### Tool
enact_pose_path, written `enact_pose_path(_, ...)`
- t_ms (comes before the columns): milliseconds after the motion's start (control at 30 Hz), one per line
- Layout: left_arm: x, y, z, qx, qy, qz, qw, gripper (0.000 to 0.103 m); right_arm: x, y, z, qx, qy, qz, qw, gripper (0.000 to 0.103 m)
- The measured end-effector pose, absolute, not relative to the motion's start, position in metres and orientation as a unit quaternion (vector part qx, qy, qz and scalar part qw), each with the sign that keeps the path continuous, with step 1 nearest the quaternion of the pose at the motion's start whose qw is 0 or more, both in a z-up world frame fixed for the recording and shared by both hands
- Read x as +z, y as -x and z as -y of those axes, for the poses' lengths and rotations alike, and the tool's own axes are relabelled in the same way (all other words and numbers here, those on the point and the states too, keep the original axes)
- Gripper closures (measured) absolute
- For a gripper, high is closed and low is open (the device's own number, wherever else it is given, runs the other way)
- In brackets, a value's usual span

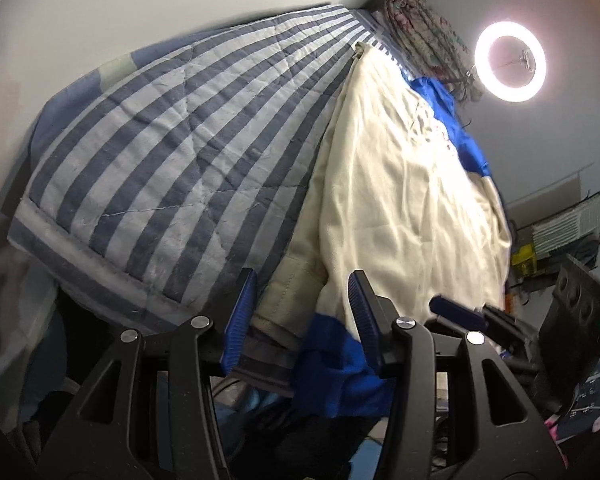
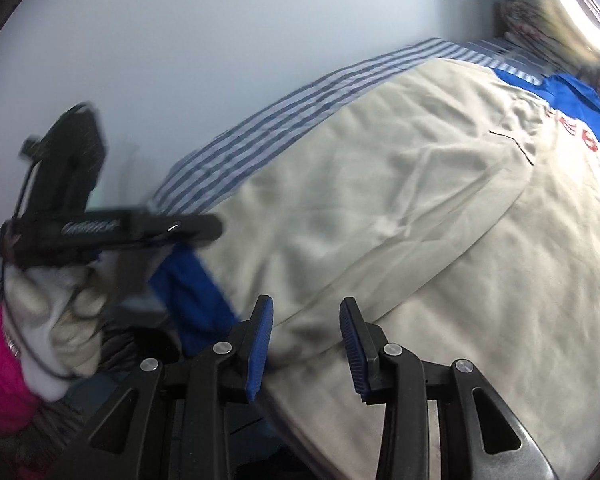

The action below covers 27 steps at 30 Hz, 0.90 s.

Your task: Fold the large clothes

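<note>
A large cream garment (image 1: 400,184) with bright blue panels lies spread along a blue-and-white striped quilt (image 1: 160,152). My left gripper (image 1: 304,280) is at its near end, the jaws standing apart. The cream hem and a blue cuff (image 1: 332,360) lie between and below the fingers, and the pads do not press on them. Over the cream cloth (image 2: 380,200), my right gripper (image 2: 307,305) is also open, with fabric under the gap. Left of it, a gloved hand (image 2: 60,312) with a pink sleeve holds the blurred left gripper (image 2: 216,232) near the blue cuff (image 2: 192,292).
A ring light (image 1: 510,66) glows at the far right beside a rolled patterned cloth (image 1: 424,36). A pale wall runs behind the quilt (image 2: 260,132). Shelving (image 1: 560,228) and dark equipment (image 1: 572,320) stand to the right of the bed.
</note>
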<state>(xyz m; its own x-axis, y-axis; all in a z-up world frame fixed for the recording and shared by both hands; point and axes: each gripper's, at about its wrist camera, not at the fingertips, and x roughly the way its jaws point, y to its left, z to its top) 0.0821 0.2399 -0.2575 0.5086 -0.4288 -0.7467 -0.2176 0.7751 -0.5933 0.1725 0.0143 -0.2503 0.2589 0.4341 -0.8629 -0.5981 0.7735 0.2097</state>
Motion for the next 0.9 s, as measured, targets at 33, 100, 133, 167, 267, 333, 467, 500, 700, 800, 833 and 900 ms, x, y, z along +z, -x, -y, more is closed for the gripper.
enact_pose_path(33,-0.259,-0.083,-0.238,-0.065,0.327,-0.492,0.804,0.055,-0.252,-0.176,-0.013,0.328,0.070,-0.518,0.787,0.066)
enact_pose_path(100,-0.263,-0.085,-0.234,-0.069,0.322,-0.494,0.805,0.055,-0.261,-0.181,-0.013,0.325,0.057,-0.530,0.781,0.066)
enact_pose_path(133,-0.262,-0.086,-0.231,-0.071,0.314,-0.493,0.808,0.055,-0.265,-0.184,-0.013,0.322,0.061,-0.536,0.778,0.066)
enact_pose_path(167,-0.261,-0.088,-0.228,-0.071,0.302,-0.496,0.811,0.066,-0.268,-0.182,-0.015,0.318,0.067,-0.539,0.777,0.066)
enact_pose_path(267,-0.259,-0.090,-0.221,-0.072,0.289,-0.498,0.814,0.085,-0.273,-0.178,-0.016,0.318,0.074,-0.540,0.776,0.066)
enact_pose_path(333,-0.250,-0.086,-0.219,-0.075,0.286,-0.486,0.822,0.087,-0.268,-0.181,-0.012,0.324,0.056,-0.546,0.770,0.066)
enact_pose_path(467,-0.228,-0.079,-0.213,-0.084,0.281,-0.461,0.837,0.089,-0.241,-0.191,0.003,0.330,0.014,-0.537,0.776,0.050)
enact_pose_path(500,-0.221,-0.076,-0.208,-0.085,0.268,-0.454,0.846,0.089,-0.233,-0.198,0.006,0.325,0.007,-0.533,0.781,0.042)
enact_pose_path(700,-0.200,-0.072,-0.181,-0.091,0.206,-0.433,0.873,0.090,-0.198,-0.253,-0.005,0.302,-0.010,-0.520,0.799,0.026)
enact_pose_path(800,-0.199,-0.075,-0.177,-0.095,0.200,-0.433,0.874,0.090,-0.197,-0.289,-0.026,0.279,-0.009,-0.540,0.794,0.026)
enact_pose_path(833,-0.199,-0.075,-0.176,-0.095,0.200,-0.433,0.874,0.090,-0.197,-0.300,-0.033,0.271,-0.006,-0.544,0.794,0.026)
enact_pose_path(900,-0.201,-0.077,-0.174,-0.095,0.199,-0.435,0.873,0.090,-0.198,-0.310,-0.044,0.251,0.012,-0.547,0.799,0.026)
